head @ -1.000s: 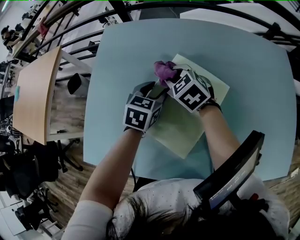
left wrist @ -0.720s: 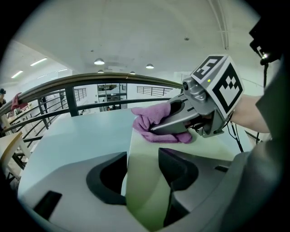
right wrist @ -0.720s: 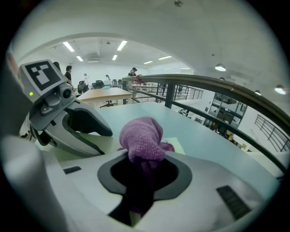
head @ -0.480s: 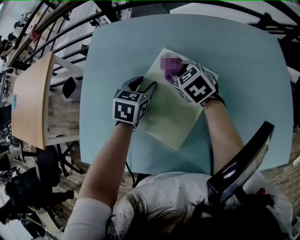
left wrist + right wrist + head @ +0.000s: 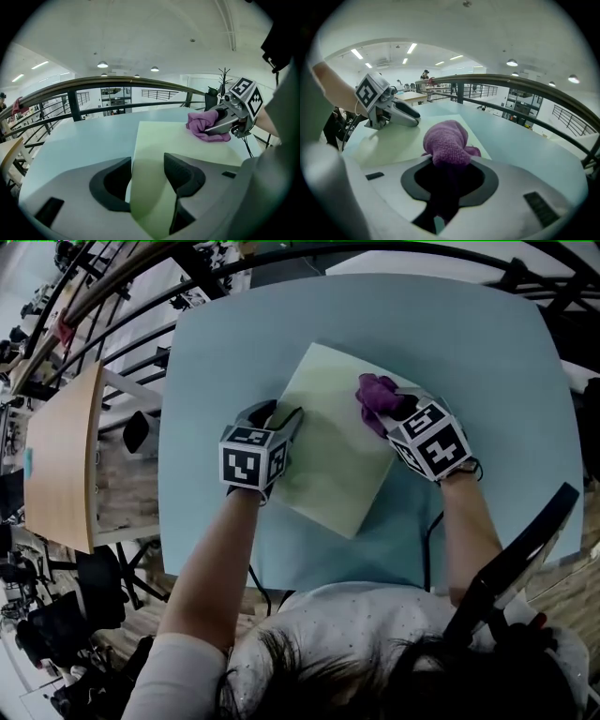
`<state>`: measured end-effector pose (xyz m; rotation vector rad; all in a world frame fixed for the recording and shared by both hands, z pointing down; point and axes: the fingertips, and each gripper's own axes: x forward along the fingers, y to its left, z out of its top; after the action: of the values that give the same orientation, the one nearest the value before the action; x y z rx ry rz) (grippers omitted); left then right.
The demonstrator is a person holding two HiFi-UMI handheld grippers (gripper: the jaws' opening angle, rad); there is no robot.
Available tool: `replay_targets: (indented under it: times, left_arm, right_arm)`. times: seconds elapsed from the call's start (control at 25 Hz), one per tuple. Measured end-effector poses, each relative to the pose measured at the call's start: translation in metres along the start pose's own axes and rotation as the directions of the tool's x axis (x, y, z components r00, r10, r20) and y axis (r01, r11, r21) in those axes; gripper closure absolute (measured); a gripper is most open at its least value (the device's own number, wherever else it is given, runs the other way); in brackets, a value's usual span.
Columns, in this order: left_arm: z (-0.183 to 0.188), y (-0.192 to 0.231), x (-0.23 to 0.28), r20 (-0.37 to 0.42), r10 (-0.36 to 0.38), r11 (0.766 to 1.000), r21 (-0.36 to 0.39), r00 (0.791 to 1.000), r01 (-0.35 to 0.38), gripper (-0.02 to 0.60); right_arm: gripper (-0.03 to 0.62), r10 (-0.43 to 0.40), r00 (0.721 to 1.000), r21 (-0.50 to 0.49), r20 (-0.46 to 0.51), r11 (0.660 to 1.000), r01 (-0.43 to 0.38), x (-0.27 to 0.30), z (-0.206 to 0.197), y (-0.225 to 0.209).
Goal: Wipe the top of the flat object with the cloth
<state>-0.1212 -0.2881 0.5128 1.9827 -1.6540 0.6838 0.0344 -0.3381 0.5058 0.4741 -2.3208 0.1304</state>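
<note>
Pale blue table (image 5: 469, 352) fills the head view, and a pale green flat board (image 5: 328, 446) lies on it, turned at a slant. The purple cloth (image 5: 375, 395) sits on the board's top toward 2 o'clock from its middle. It is bunched at the tip of the right gripper (image 5: 394, 413), which reaches in from 4 o'clock. The left gripper (image 5: 281, 418) rests at the board's 9 o'clock edge. A wooden desk (image 5: 61, 465) stands off the table at 9 o'clock.

In the left gripper view, the left gripper (image 5: 147, 173) has its jaws standing apart, astride the near edge of the board (image 5: 173, 138). A sliver of table (image 5: 84, 140) shows between the left-hand jaw and that edge. At 2 o'clock across the board, the right gripper (image 5: 225, 124) presses the cloth (image 5: 201, 124) down on the surface. A dark railing (image 5: 117, 84) curves behind the table.

In the right gripper view, the right gripper (image 5: 450, 173) has its jaws closed on the cloth (image 5: 447, 140). The cloth bulges out of them in a knitted wad and touches the board (image 5: 393, 140). The left gripper (image 5: 405, 117) lies on the board at 10 o'clock, well apart from the cloth.
</note>
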Motion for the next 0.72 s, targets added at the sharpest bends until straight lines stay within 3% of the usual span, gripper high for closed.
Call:
replay_targets:
  times: [0.28, 0.52, 0.6, 0.68, 0.72]
  left_arm:
    - [0.000, 0.000, -0.002, 0.001, -0.003, 1.000, -0.003, 1.000, 0.003, 0.372]
    - [0.001, 0.000, -0.001, 0.004, -0.010, 1.000, -0.007, 1.000, 0.010, 0.373]
    - [0.002, 0.001, 0.000, 0.005, -0.013, 1.000, -0.007, 1.000, 0.013, 0.372]
    - [0.001, 0.002, -0.001, 0.006, -0.012, 1.000, -0.005, 1.000, 0.012, 0.373]
    - [0.001, 0.003, -0.001, 0.007, -0.011, 1.000, -0.003, 1.000, 0.011, 0.374]
  right_arm:
    - [0.499, -0.001, 0.996, 0.029, -0.084, 1.000, 0.003, -0.017, -0.016, 0.001]
    - [0.500, 0.005, 0.960, 0.012, -0.279, 1.000, -0.002, -0.033, -0.023, -0.002]
    - [0.500, 0.025, 0.981, -0.028, -0.194, 0.999, -0.031, -0.034, 0.008, 0.009]
    - [0.498, 0.100, 0.994, -0.058, 0.035, 0.993, -0.098, -0.028, 0.064, 0.033]
    - [0.496, 0.139, 0.977, -0.055, 0.161, 0.990, -0.132, -0.023, 0.092, 0.045]
